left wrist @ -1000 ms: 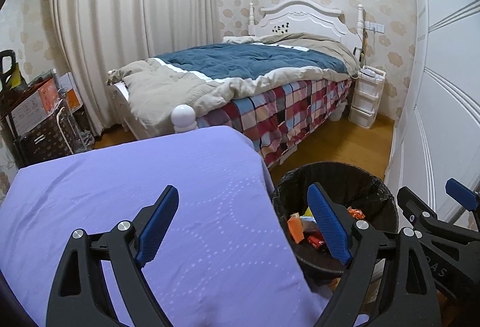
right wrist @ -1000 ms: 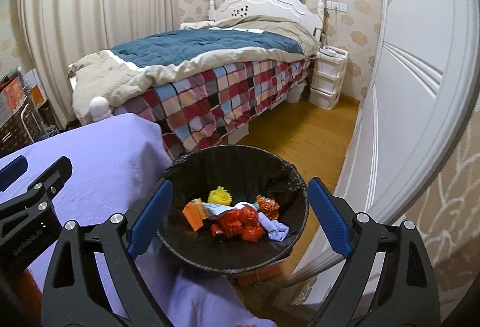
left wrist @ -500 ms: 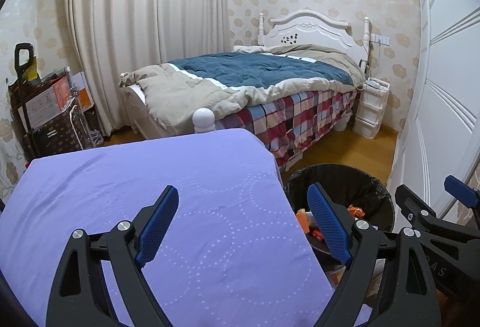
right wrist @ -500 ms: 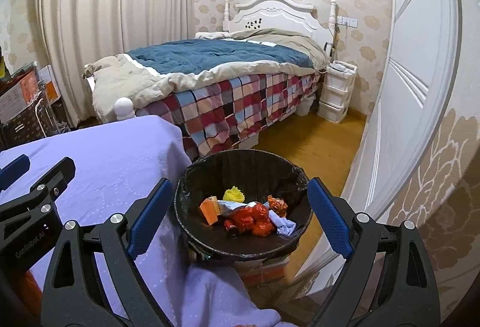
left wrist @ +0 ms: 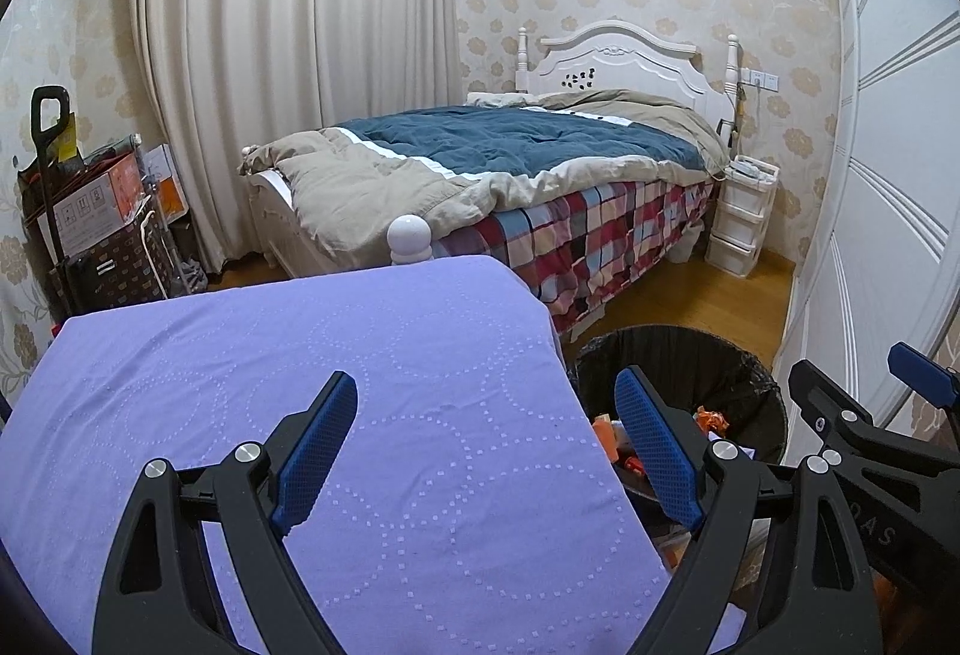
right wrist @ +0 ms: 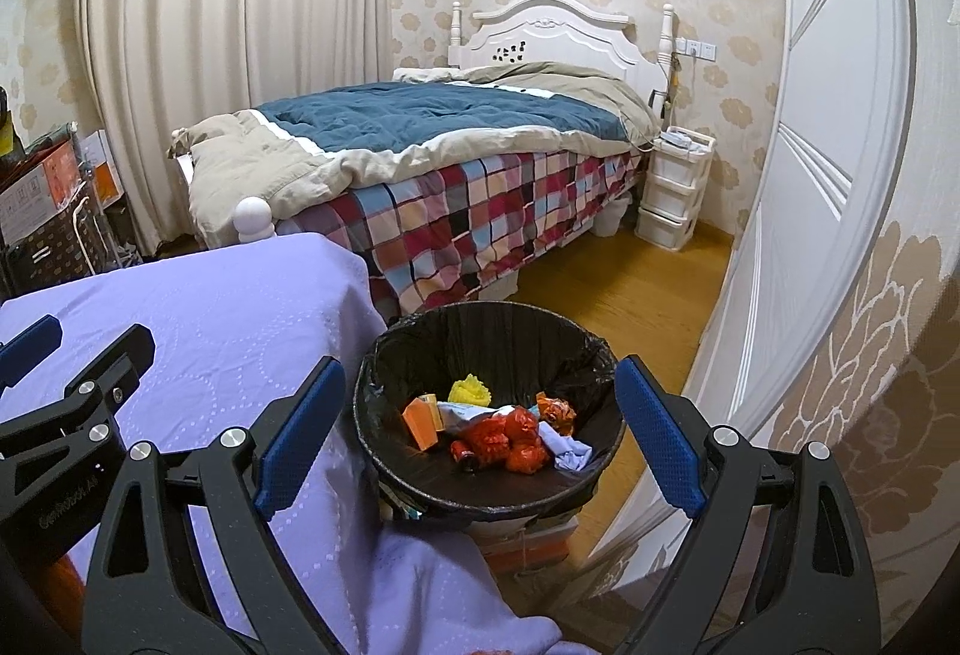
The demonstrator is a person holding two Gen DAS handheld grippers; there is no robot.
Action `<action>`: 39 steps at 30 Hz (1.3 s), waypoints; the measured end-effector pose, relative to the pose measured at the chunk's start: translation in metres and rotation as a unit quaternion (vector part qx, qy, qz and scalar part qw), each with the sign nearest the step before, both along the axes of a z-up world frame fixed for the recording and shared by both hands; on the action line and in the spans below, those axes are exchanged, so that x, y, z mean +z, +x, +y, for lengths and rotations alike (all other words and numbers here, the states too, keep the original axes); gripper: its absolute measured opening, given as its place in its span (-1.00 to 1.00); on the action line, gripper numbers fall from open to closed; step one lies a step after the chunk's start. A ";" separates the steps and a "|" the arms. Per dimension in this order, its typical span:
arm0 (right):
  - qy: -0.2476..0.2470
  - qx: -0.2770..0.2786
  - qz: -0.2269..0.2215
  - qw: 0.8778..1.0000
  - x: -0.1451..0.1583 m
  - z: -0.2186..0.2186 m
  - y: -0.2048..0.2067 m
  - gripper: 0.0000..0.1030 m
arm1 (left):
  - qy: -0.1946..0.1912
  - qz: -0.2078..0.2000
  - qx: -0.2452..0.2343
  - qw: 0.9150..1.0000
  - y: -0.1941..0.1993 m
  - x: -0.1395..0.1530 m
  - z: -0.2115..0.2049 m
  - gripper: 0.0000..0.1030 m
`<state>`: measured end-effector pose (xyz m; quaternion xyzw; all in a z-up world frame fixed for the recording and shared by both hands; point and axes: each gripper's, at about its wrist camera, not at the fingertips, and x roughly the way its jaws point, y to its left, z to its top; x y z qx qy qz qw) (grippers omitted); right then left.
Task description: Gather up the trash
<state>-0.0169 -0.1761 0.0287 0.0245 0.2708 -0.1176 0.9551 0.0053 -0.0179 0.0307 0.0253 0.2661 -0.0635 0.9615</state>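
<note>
Both tongs are wide open with nothing in them: left tongs (left wrist: 486, 451) over the purple table (left wrist: 300, 385), right tongs (right wrist: 474, 433) over the bin (right wrist: 384, 385). The bin sits just right of the table, trash (right wrist: 498, 433) piled inside, bed (right wrist: 420, 126) further back

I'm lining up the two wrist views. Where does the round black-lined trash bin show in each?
Left wrist: round black-lined trash bin at lower right, partly behind the left gripper.
Right wrist: low centre, between the open right gripper's fingers, trash visible inside.
Shared landmark: white ball-topped bedpost.
</note>
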 end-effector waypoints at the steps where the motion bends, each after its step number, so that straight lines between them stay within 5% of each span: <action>1: 0.000 0.000 0.000 1.000 0.000 0.000 0.000 0.73 | 0.000 0.000 0.001 1.000 0.000 0.000 0.000 0.65; 39: 0.000 0.000 0.001 1.000 0.000 0.001 0.000 0.73 | -0.001 0.003 0.000 1.000 -0.003 -0.001 0.004 0.65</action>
